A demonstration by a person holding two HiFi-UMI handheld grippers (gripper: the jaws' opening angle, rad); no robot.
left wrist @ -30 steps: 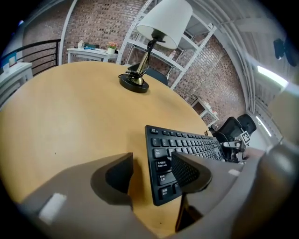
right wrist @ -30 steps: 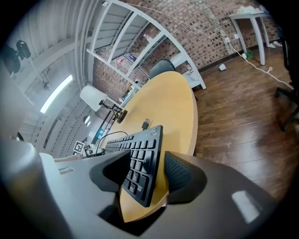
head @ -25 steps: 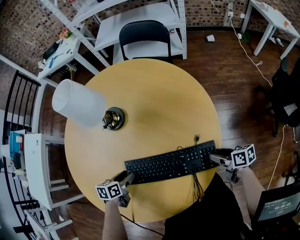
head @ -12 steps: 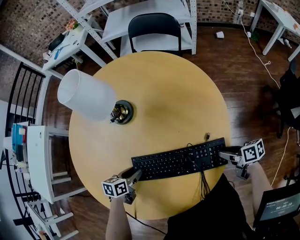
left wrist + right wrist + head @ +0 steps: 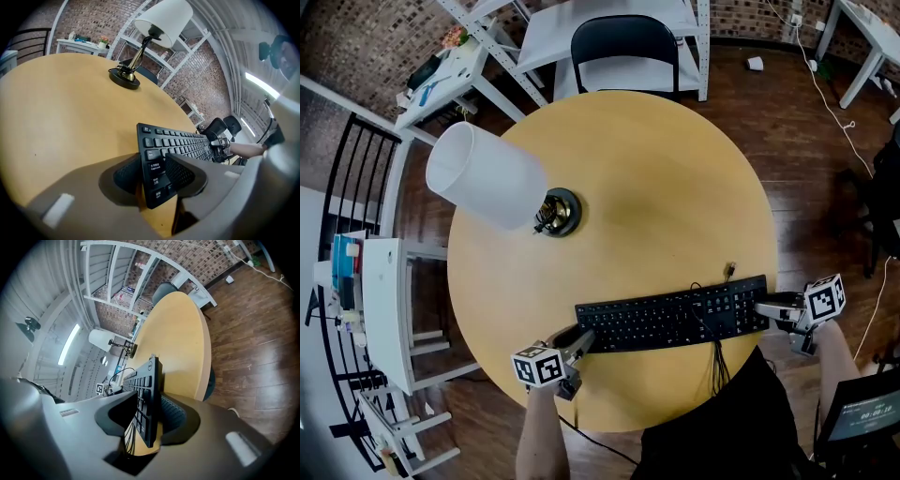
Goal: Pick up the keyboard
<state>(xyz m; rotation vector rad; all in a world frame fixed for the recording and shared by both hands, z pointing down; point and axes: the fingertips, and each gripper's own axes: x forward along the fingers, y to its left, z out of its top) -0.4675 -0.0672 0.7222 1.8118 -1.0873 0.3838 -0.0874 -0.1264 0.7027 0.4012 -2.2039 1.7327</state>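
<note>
Head view, keyboard (image 5: 675,317): black, lying along the near edge of the round bench (image 5: 647,178), with its cable (image 5: 718,352) trailing off the near rim.
Head view, left claw (image 5: 581,339): at the keyboard's left end.
Head view, right claw (image 5: 766,307): at the keyboard's right end.
Head view, lamp (image 5: 492,180): white shade over a dark base, well apart from the keyboard.
Left gripper view, grip: the jaws stand at a middling width and clamp the keyboard's left end, one pad on the keys and one under it.
Left gripper view, lift state: I cannot tell whether the keyboard has cleared the bench.
Right gripper view, grip: the jaws are closing on the keyboard's right end, which stands edge-on between them with a pad at each face.
Doing it well: I would raise both ends together and level so neither end slips out. I would also watch that the loose cable does not snag on the bench rim.
Containers: I see none on the bench, only the lamp and keyboard. The items on the shelving beyond are too small to tell.
</note>
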